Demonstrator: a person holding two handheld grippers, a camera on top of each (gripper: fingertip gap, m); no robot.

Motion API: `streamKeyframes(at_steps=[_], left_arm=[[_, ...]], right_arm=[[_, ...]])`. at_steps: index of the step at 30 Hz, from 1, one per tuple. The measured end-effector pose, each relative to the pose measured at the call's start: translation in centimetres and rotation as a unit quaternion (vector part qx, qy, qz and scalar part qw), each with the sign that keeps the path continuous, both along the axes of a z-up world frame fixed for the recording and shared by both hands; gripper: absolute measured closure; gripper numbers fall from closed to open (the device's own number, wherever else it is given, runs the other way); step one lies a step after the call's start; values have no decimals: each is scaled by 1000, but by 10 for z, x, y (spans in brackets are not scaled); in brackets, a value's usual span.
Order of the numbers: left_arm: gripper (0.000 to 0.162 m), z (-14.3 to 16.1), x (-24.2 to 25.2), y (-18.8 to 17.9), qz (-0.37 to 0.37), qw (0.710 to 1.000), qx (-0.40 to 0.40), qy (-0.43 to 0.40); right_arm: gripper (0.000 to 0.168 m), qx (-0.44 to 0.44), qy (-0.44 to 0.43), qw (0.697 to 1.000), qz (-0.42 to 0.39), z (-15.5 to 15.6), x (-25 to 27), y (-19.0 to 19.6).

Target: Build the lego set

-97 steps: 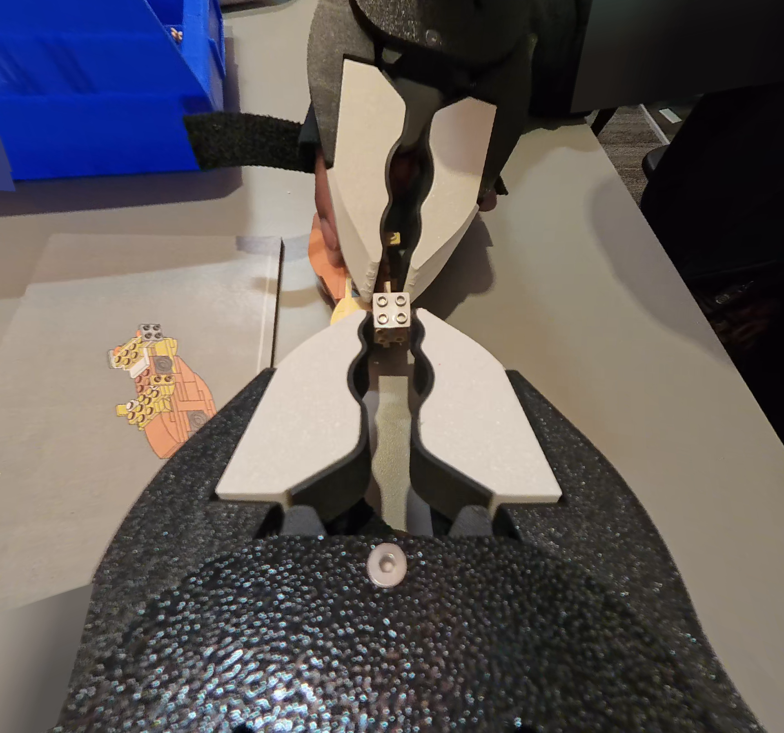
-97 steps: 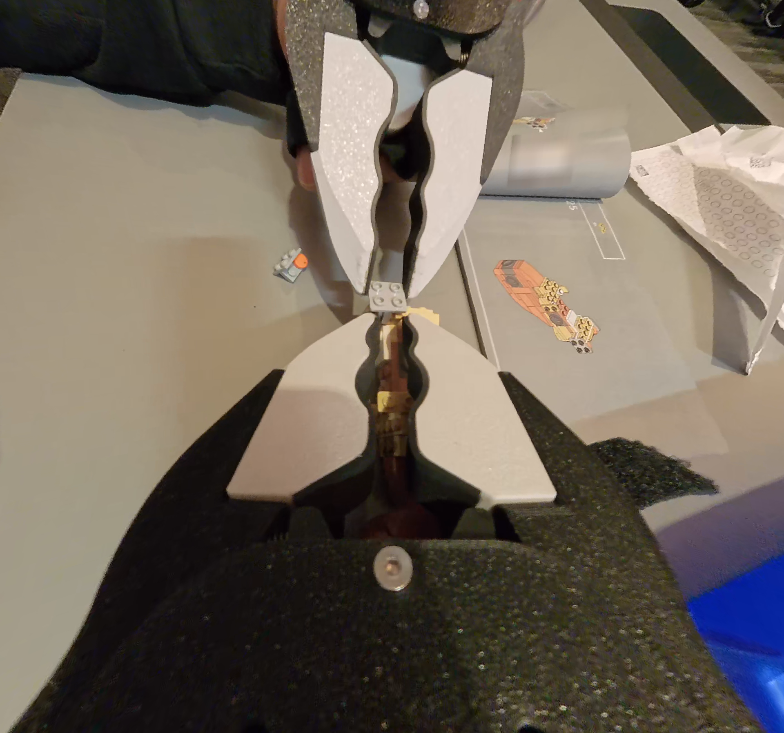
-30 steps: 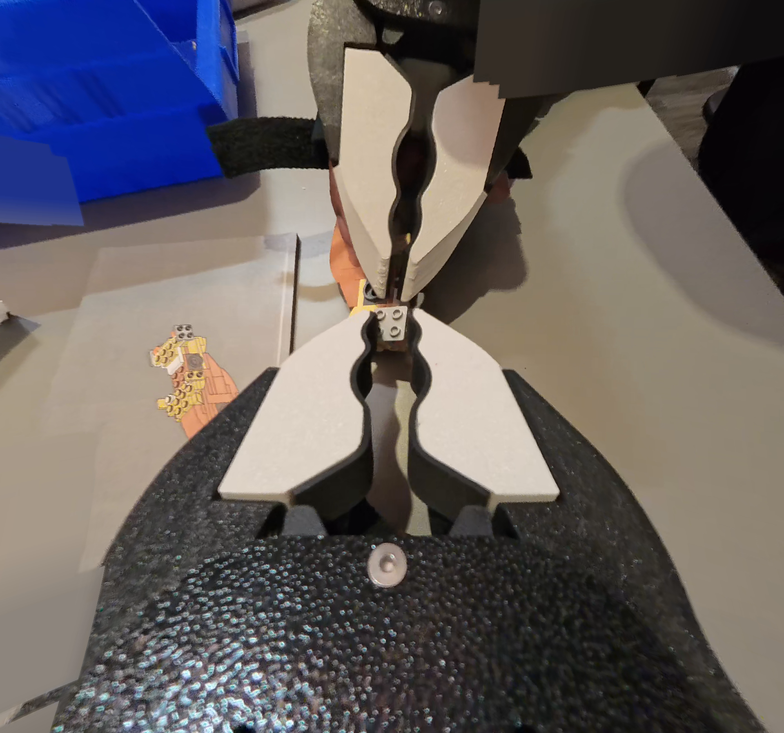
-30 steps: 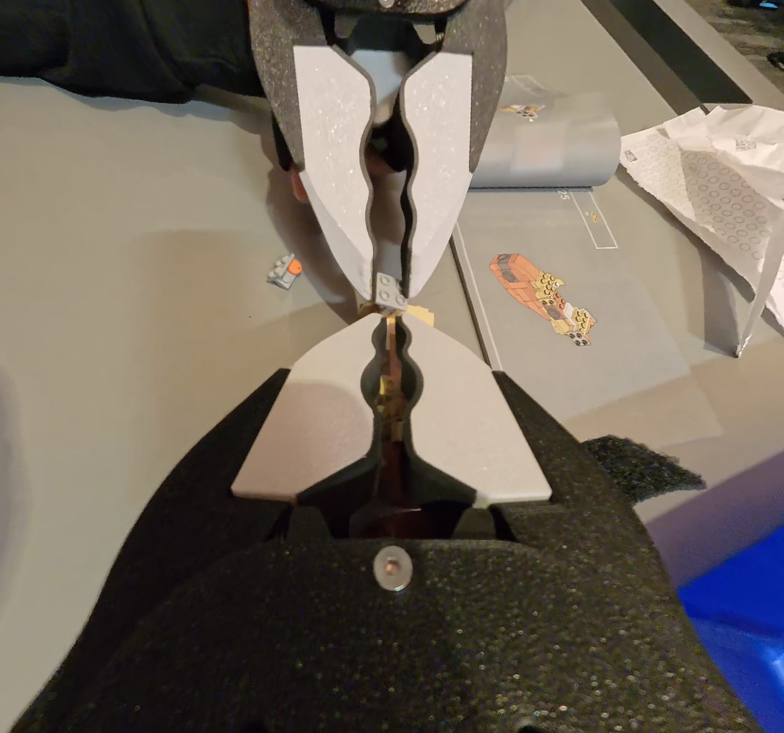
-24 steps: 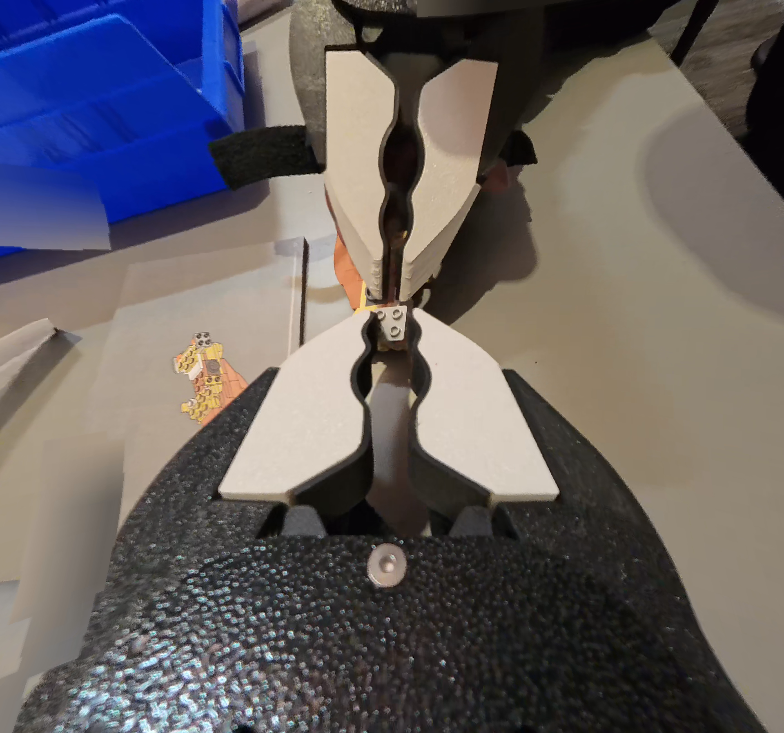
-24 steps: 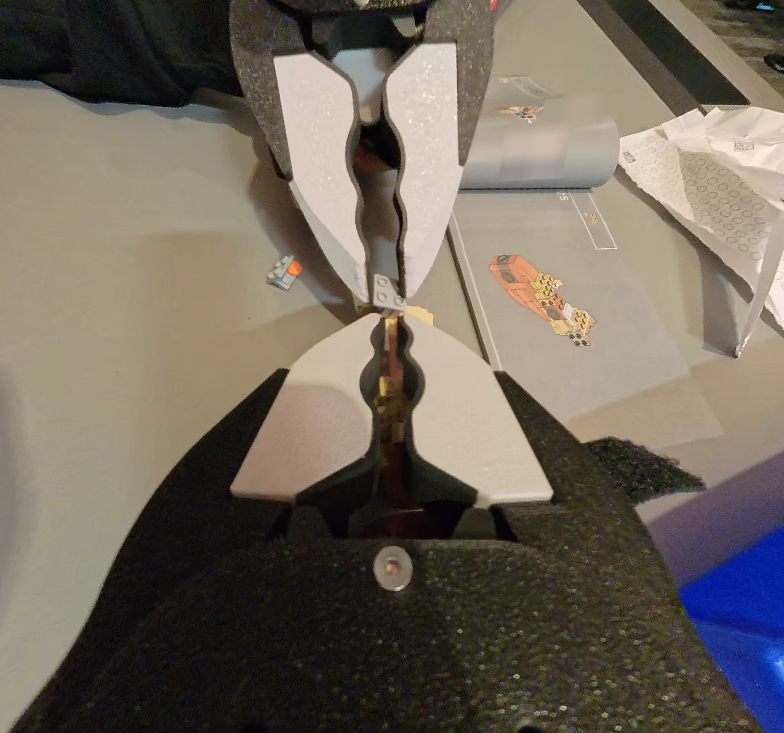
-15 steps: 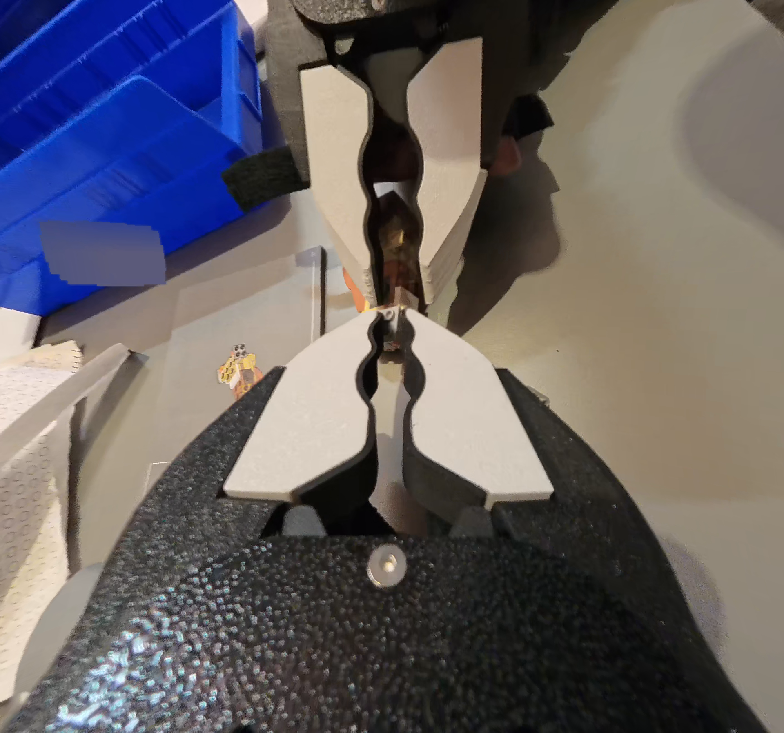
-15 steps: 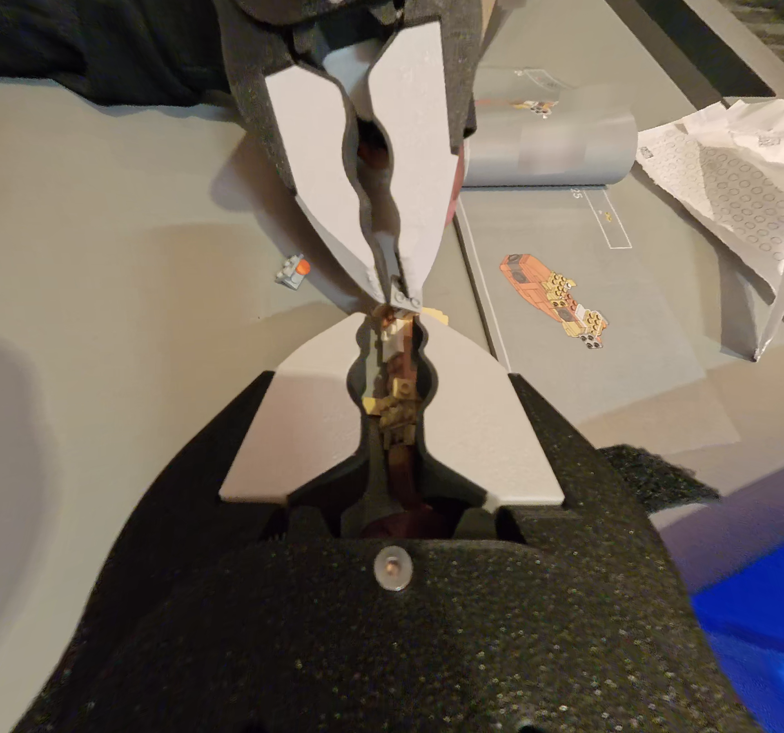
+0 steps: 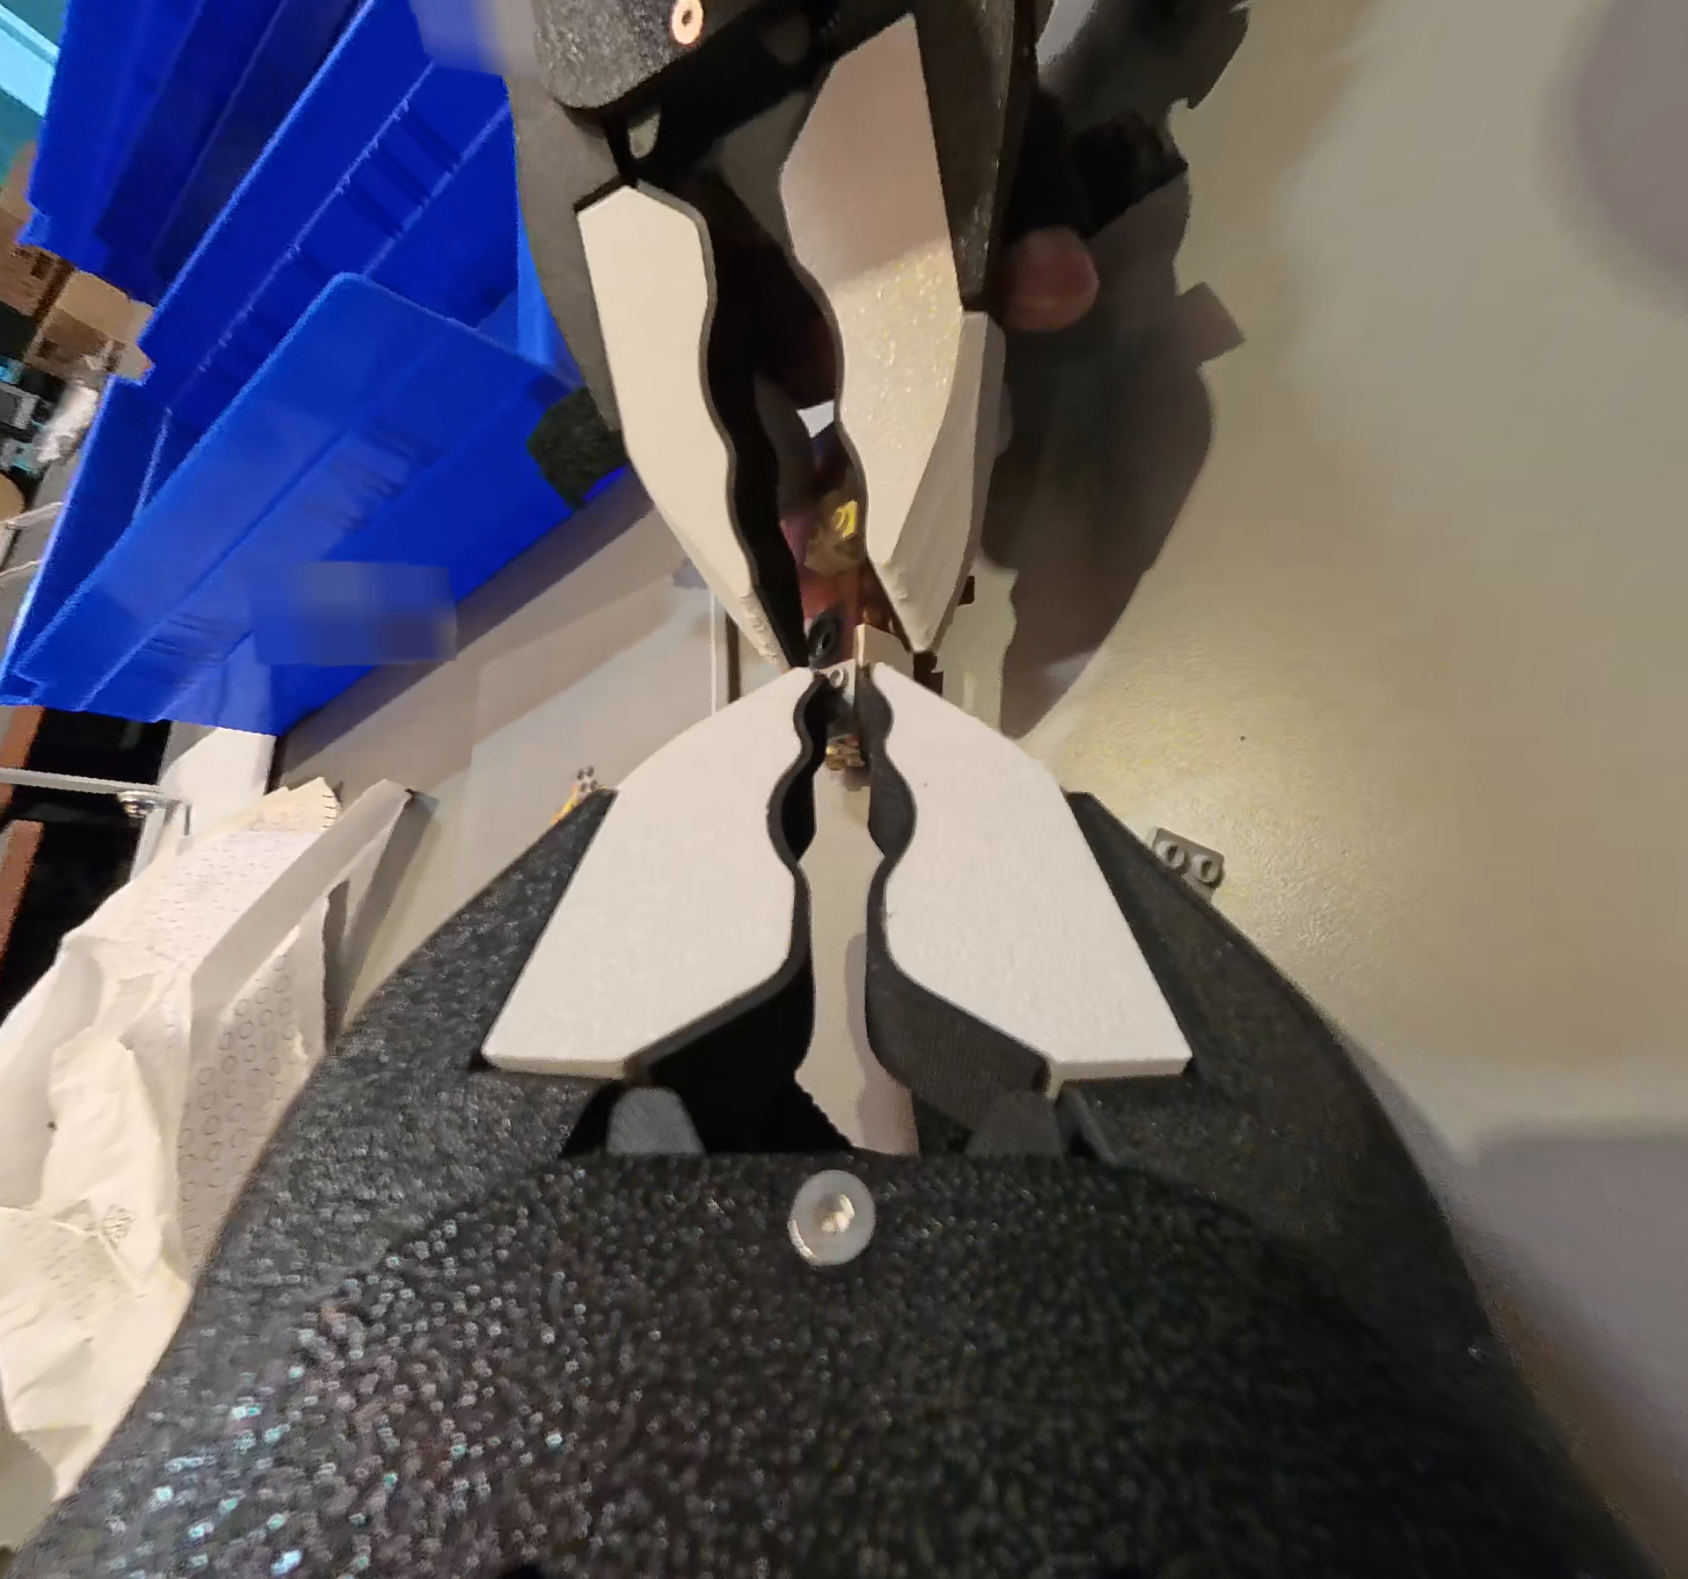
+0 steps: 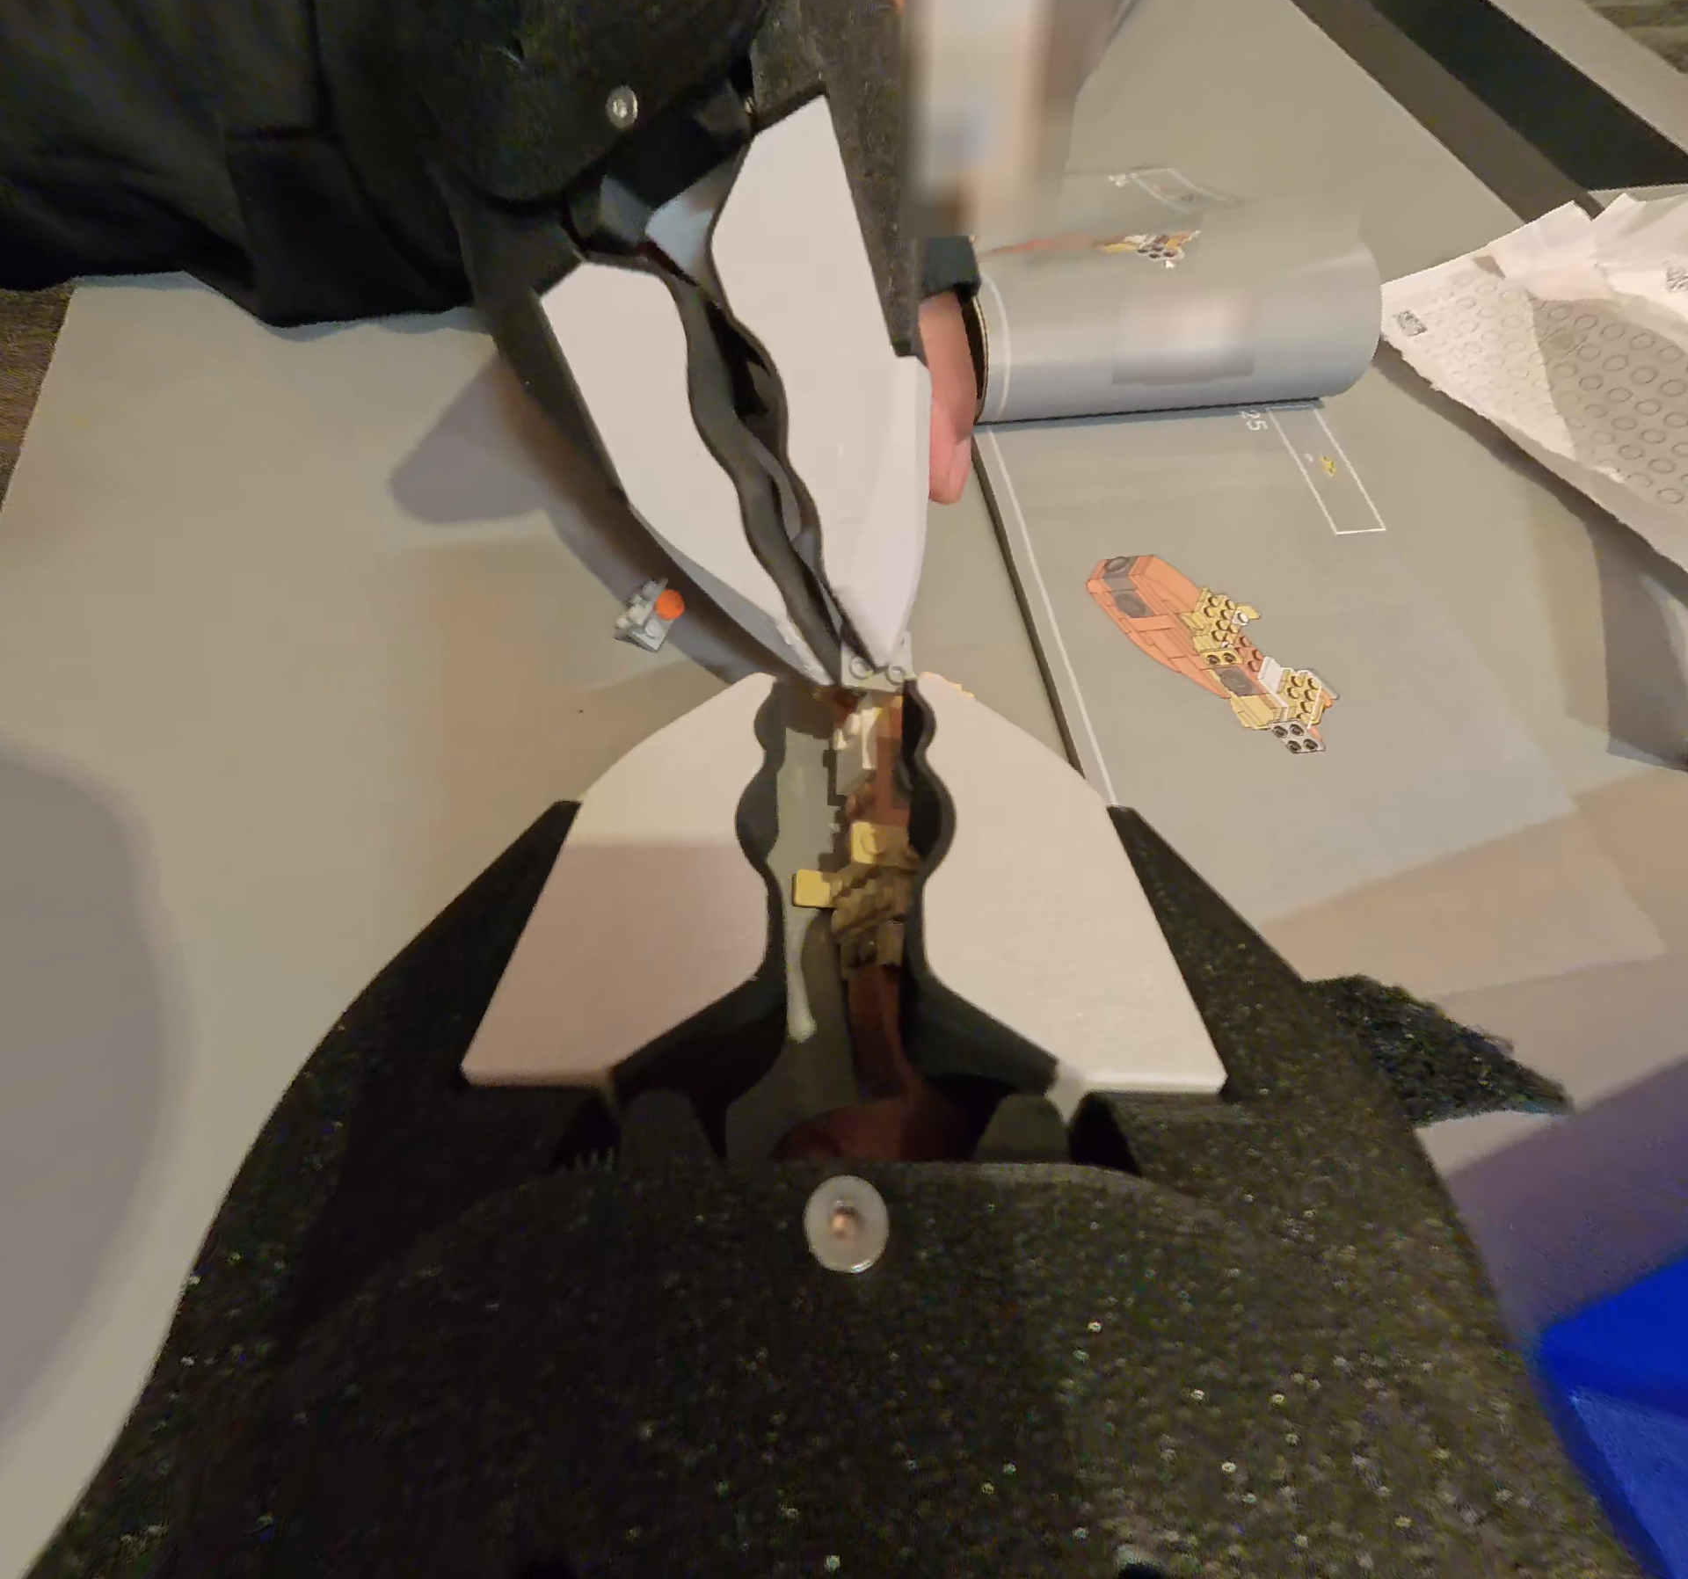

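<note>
We have the two grippers nose to nose above the grey table (image 10: 274,530), and the join turns on how the two parts line up at that meeting point. In the right wrist view our right gripper (image 10: 845,699) is clamped on the brown and tan lego model (image 10: 872,859), whose long axis runs straight along the fingers from 6 o'clock toward 12, its front end poking out at the tips. Our left gripper (image 10: 868,667) comes in from 11 o'clock, closed on a small grey studded plate (image 10: 872,669) that sits right against the model's front end; we cannot tell whether it is seated or only touching. The left wrist view shows the same contact from the other side: the left gripper (image 9: 845,686) pinched tight, the right gripper (image 9: 836,645) arriving from 12 o'clock with the model (image 9: 827,549) between its fingers. We judge the next push should run along the model's axis, left toward right. The open instruction booklet (image 10: 1279,622) lies at 2 o'clock, and a spare small grey and orange piece (image 10: 650,613) at 10 o'clock.
</note>
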State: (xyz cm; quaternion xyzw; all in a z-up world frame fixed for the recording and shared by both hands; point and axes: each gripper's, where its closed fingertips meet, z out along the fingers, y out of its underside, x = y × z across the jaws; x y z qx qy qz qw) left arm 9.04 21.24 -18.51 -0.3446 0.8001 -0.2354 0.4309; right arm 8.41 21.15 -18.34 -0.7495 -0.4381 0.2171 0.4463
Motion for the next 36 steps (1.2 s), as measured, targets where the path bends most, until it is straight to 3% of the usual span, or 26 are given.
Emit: streamKeyframes(at_steps=[14, 25, 36], left_arm=[[156, 0, -2, 2, -7, 1000, 17, -22], [156, -4, 0, 4, -7, 999, 25, -30], [156, -4, 1, 5, -2, 999, 31, -32]], right_arm=[[139, -25, 19, 999, 18, 2, -2, -4], [144, -66, 32, 997, 25, 4, 4, 1], [142, -64, -18, 996, 60, 7, 25, 0]])
